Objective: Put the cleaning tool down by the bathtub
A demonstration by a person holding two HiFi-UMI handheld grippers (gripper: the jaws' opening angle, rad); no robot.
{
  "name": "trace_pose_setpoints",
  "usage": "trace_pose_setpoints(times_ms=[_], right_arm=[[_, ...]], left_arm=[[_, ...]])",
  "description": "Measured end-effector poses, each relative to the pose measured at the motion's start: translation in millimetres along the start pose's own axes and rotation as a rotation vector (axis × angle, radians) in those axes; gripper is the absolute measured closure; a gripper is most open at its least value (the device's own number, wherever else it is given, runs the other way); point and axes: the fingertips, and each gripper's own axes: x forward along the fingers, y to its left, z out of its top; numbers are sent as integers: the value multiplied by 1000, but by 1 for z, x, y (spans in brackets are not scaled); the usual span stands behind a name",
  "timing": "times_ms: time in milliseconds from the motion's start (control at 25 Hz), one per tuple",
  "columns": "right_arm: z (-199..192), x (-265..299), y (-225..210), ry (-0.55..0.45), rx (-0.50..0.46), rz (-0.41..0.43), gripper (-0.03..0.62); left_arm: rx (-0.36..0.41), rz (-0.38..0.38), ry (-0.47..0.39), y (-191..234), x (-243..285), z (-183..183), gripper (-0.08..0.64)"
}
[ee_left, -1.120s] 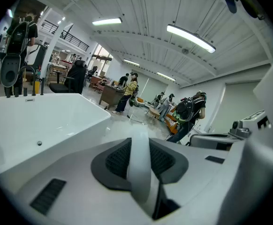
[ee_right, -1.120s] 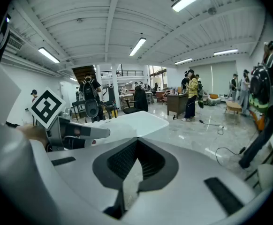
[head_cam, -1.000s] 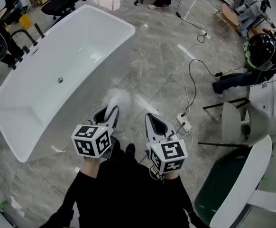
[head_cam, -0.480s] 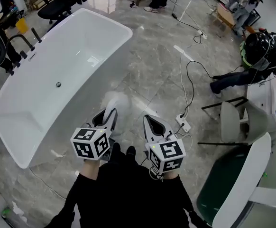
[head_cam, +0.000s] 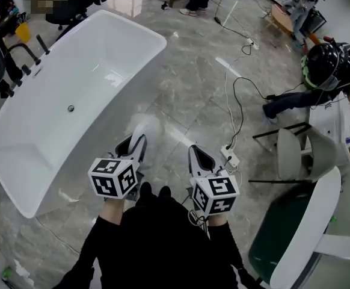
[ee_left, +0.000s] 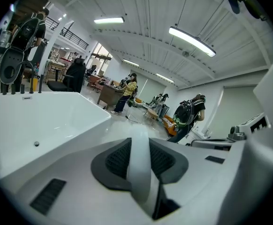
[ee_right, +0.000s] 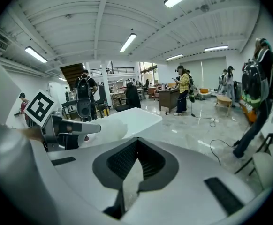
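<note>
Bright, even indoor light from ceiling tube lights [ee_left: 192, 41], no hard shadows. Glossy floor [head_cam: 187, 89] throws glare patches at top of head view; highlight streak on bathtub [head_cam: 112, 77] wall. Head view sharp, mild barrel bend at edges. Both gripper views heavy fisheye, black vignette corners, foreground close to lens soft, tubes slightly blown out. Cleaning tool [head_cam: 146, 127] head fuzzy, low contrast against floor

One white bathtub [head_cam: 73, 95]; one fluffy cleaning tool [head_cam: 146, 126]; two grippers, the left gripper [head_cam: 136, 142] and the right gripper [head_cam: 200, 155], each carrying one marker cube [head_cam: 113, 178]; one power strip [head_cam: 230, 156] on the floor.
</note>
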Motion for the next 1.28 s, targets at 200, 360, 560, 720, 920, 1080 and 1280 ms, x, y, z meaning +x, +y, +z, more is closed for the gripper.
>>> trace_pose_setpoints(times_ms=[200, 360, 560, 720, 920, 1080, 1280], right_arm=[[5, 4, -2, 2, -6, -32, 592], [10, 4, -7, -6, 4, -47, 592], [12, 8, -22, 3, 0, -69, 592], [21, 23, -39, -1, 0, -68, 592], [32, 51, -68, 10, 9, -56, 591], [44, 75, -103, 22, 14, -49, 592], [61, 108, -158, 43, 31, -41, 592]], left_arm=[[22, -10, 2, 5, 2, 7, 460], [30, -18, 12, 4, 11, 8, 460], [32, -25, 23, 3, 29, 8, 460], [41, -34, 31, 0, 54, 16, 460], [46, -25, 40, -1, 90, 26, 460], [49, 1, 56, 2, 128, 34, 460], [46, 29, 76, -2, 188, 49, 460]])
